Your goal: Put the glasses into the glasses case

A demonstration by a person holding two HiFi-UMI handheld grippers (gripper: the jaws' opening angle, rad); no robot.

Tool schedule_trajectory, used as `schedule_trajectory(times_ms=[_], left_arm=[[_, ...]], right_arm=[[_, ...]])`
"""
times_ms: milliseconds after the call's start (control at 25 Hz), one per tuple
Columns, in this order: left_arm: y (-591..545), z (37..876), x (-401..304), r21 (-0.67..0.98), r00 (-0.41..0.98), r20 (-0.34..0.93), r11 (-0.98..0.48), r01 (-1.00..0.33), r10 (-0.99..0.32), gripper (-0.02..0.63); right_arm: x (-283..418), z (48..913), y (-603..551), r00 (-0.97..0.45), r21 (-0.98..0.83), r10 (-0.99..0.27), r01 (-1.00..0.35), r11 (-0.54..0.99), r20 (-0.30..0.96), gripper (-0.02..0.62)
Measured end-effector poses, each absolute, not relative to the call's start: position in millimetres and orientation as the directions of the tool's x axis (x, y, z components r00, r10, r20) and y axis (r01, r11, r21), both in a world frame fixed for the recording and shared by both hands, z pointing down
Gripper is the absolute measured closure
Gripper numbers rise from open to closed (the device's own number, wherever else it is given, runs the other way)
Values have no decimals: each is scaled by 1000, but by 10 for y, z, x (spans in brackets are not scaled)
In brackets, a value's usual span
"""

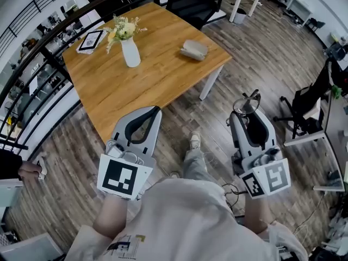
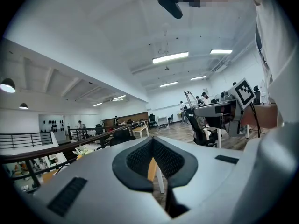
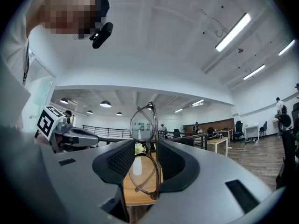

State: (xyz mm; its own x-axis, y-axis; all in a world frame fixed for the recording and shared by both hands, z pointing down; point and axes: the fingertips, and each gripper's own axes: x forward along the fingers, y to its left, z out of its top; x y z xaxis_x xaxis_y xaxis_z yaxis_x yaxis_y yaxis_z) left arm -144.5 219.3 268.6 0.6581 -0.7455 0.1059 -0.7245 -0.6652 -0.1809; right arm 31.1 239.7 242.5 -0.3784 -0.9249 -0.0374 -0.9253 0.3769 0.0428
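A pair of clear-framed glasses [image 3: 144,124] stands on edge between the black pads of my right gripper [image 3: 145,144], which is shut on it. In the head view that gripper [image 1: 250,99] hangs over the wooden floor, right of the table, with the glasses [image 1: 243,105] at its tip. The grey glasses case [image 1: 194,49] lies closed near the right corner of the wooden table [image 1: 152,83], well ahead of both grippers. My left gripper [image 1: 155,111] is at the table's near edge. Its pads meet at the tip with nothing between them [image 2: 152,142].
A white vase with flowers [image 1: 130,51] and a dark-framed tablet [image 1: 91,40] stand on the table's far left. A black railing [image 1: 38,64] runs along the left. A black chair [image 1: 191,3] sits behind the table, and an office chair [image 1: 305,106] and a desk stand at the right.
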Motion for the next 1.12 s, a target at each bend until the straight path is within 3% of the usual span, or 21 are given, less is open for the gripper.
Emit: schedule_trajectory(times_ms=[560, 1120], left_arm=[[753, 2812, -770, -187, 645, 168, -667, -721, -745, 589], [-1149, 2816, -47, -162, 550, 192, -579, -799, -813, 589]], right_arm=[[851, 2671, 872, -433, -7, -901, -902, 433, 18, 417], [1310, 2917, -1068, -629, -66, -769, -777, 626, 112, 416]])
